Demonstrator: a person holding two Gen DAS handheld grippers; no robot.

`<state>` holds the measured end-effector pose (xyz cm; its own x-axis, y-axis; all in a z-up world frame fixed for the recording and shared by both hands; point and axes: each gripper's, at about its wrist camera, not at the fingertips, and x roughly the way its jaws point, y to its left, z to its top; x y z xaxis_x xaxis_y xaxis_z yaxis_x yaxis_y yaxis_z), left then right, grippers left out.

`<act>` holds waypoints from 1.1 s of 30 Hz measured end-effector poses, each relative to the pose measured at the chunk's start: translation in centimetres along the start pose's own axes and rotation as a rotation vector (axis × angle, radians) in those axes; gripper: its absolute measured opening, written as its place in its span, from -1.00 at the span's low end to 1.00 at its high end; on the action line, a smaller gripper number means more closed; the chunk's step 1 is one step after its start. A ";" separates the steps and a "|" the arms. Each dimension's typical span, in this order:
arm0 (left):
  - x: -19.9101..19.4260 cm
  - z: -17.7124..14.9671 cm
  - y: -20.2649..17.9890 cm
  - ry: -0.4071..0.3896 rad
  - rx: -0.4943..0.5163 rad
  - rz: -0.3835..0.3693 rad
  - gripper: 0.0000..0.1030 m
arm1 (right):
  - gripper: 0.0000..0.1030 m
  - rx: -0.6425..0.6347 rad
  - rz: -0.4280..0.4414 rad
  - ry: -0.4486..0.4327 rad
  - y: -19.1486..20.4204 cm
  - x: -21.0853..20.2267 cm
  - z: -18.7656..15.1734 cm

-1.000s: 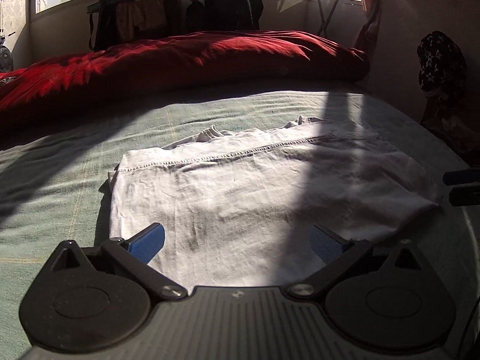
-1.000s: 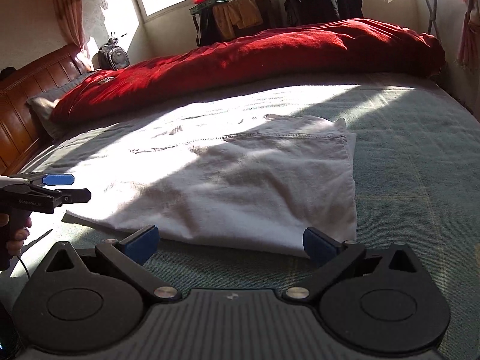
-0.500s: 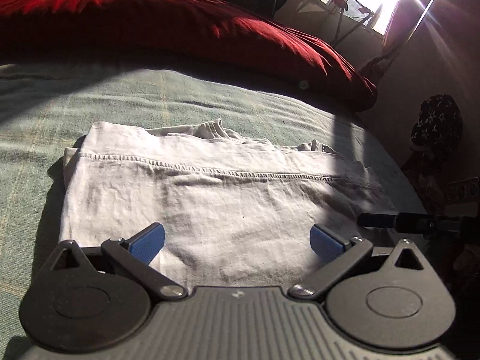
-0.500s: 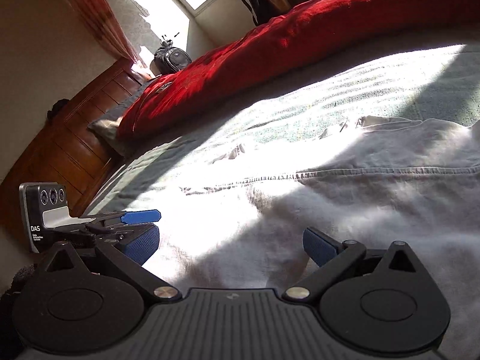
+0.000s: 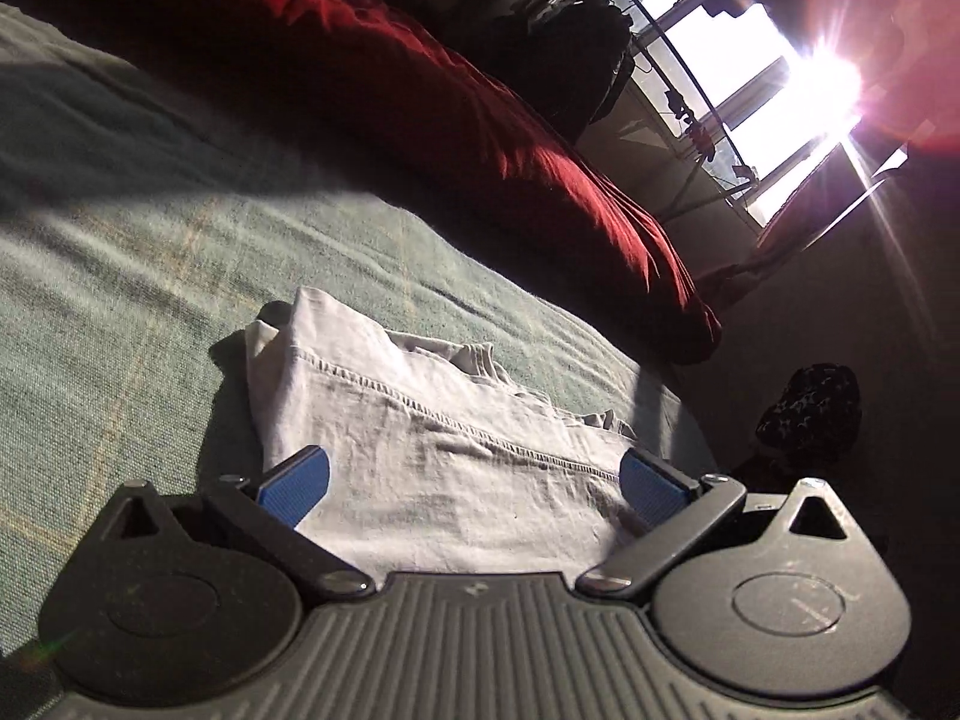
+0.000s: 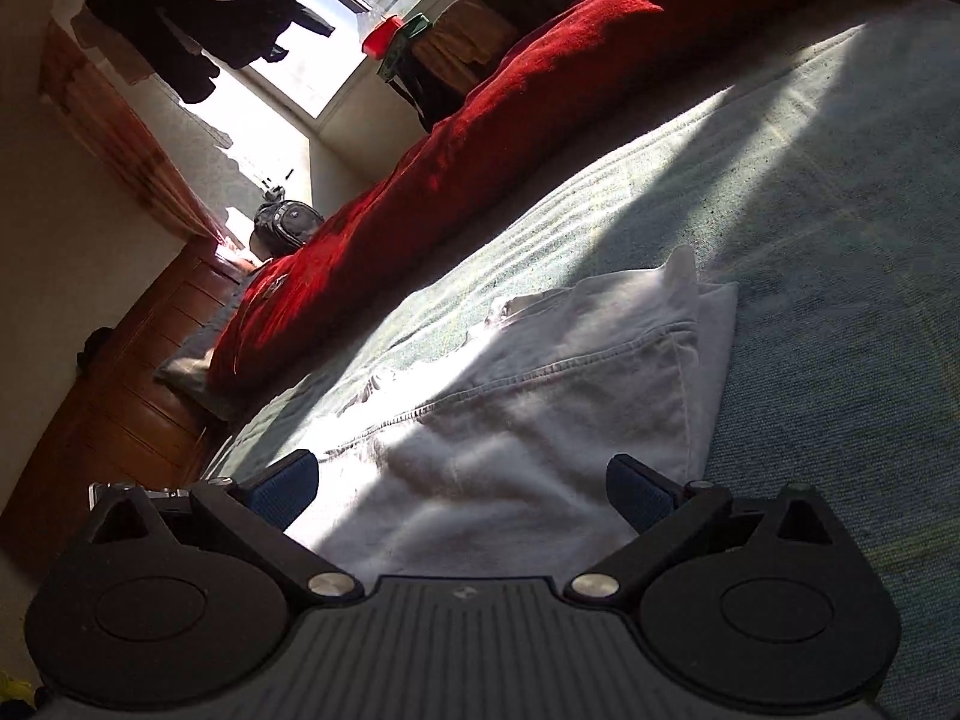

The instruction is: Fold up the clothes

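The white cloth (image 5: 432,450) lies flat on the green bed (image 5: 120,228), at 12 o'clock from both tongs. The left tongs (image 5: 474,480) and the right tongs (image 6: 462,489) are spread wide, holding nothing, each low over its near edge; its long side runs 9 to 3

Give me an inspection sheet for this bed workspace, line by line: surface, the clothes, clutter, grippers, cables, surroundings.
Surface: green bedspread, part sunlit, part shadowed.
Job's things: white garment lying flat and partly folded, stitched hem showing, layers bunched at its far edge.
Clutter: red duvet heaped along the far side of the bed.
Grippers: left gripper open, low over the garment's near edge; right gripper open, likewise; neither holds cloth.
Cables: nothing seen.
Surroundings: wooden headboard, bright window with glare, dark clothes hanging by a window.
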<state>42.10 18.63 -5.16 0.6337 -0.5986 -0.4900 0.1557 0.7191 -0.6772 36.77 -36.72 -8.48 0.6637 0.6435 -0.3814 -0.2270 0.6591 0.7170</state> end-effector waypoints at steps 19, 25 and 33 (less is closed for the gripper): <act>1.8 -0.6 -1.7 0.010 0.107 0.238 0.99 | 1.00 -0.180 -0.193 0.043 1.9 1.7 0.7; -1.0 -4.4 -10.3 -0.082 0.631 0.430 0.99 | 1.00 -0.509 -0.294 0.055 9.5 -1.1 -1.6; -1.9 -15.5 -16.6 0.052 1.380 0.574 0.99 | 1.00 -0.994 -0.504 0.124 18.1 -3.0 -7.8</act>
<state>26.55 2.29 -1.51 0.8329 -0.1161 -0.5411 0.4944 0.5954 0.6333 25.14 -23.69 1.11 0.7772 0.2127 -0.5922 -0.4573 0.8374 -0.2994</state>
